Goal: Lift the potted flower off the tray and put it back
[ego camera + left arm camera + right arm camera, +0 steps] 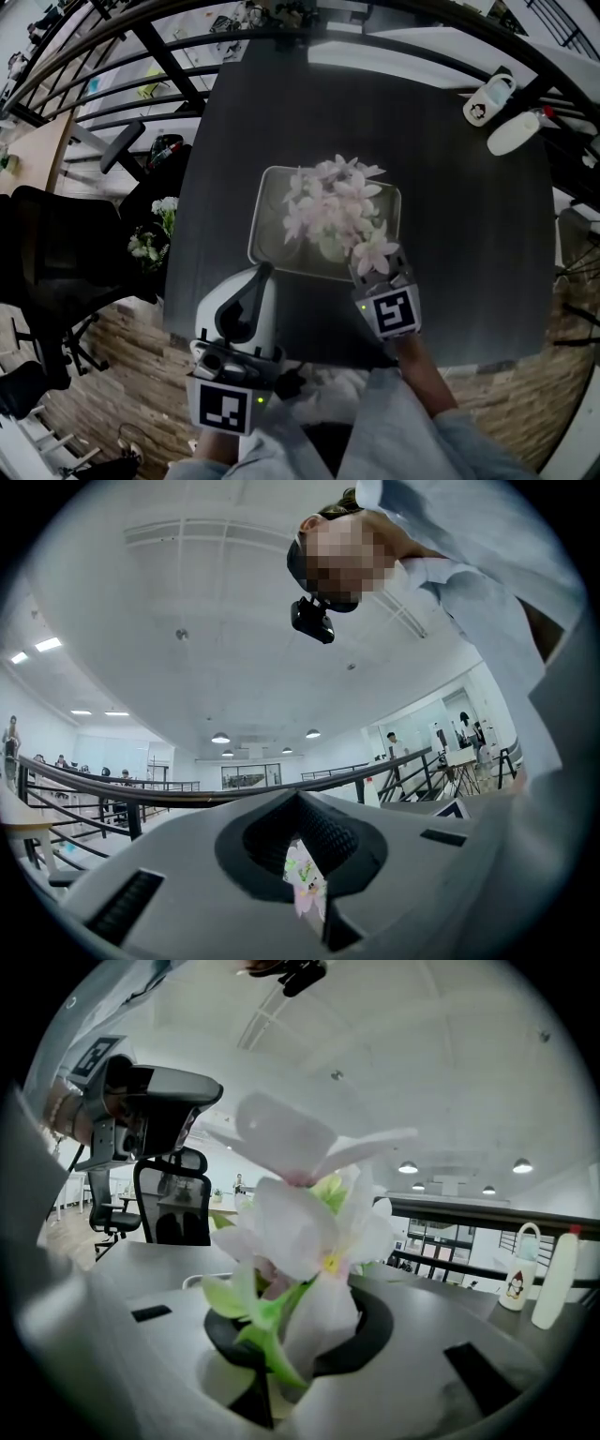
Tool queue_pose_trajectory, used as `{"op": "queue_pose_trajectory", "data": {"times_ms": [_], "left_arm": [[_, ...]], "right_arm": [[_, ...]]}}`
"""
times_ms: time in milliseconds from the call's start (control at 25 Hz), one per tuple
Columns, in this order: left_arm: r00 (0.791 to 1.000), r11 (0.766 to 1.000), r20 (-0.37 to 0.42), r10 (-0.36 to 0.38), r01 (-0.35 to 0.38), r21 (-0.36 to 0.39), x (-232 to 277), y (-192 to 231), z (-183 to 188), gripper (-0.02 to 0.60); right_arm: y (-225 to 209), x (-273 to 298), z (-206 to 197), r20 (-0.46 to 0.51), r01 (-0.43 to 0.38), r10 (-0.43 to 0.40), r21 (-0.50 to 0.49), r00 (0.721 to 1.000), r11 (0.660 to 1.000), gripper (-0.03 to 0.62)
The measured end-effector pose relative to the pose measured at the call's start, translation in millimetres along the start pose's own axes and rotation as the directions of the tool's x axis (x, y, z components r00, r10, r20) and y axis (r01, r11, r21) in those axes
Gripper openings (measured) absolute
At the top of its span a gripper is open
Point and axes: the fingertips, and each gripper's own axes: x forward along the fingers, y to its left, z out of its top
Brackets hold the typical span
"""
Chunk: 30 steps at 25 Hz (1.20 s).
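Left gripper (261, 277) hangs over the near edge of the dark table (450, 206), short of the tray (267, 202) and well clear of the plant. In the left gripper view its 2 black pads meet at the tip, so this left gripper (298, 801) is pressed together with nothing in it. Only a sliver of pink blossom shows through the slot below the pads. It is tilted up toward the ceiling.

Beside the table's left edge stands a black office chair (47, 253).

At mid-table the pale tray holds the potted flower (333, 202), its pink-white blooms spreading over most of the tray. The pot shows faintly green under the blossoms, inside the tray's outline. Whether it touches the tray floor I cannot tell.

Right gripper (375, 275) reaches in over the tray's near right corner, with 1 bloom lying over its tip. In the right gripper view the right gripper (305, 1327) has its 2 jaws drawn in on the potted flower (300, 1222), and green leaves and a white petal fill the space between the pads.

At the table's far right corner a penguin-print mug (487, 98) stands just beside a white bottle (514, 133).
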Motion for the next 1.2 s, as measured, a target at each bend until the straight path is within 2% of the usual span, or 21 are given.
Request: {"op": "queue_pose_trajectory", "data": {"times_ms": [520,680,880,1200], "left_arm": [[0.998,1.000,0.058,-0.028,0.028,0.013,-11,5,19,-0.001],[0.996,0.999,0.078,-0.041,0.039,0.023,-12,-3,32,0.000],[0.993,0.998,0.110,-0.053,0.049,0.033,-18,5,34,0.000],[0.986,0.997,0.151,-0.069,0.062,0.052,-14,-10,62,0.000]], "right_arm": [[4,-18,31,0.050,0.058,-0.056,-0.038,0.997,0.998,0.063],[-1,-35,47,0.077,0.081,-0.078,-0.048,0.994,0.996,0.063],[6,-36,65,0.118,0.108,-0.101,-0.061,0.988,0.992,0.063],[-5,-68,106,0.184,0.144,-0.127,-0.082,0.975,0.986,0.063]]}}
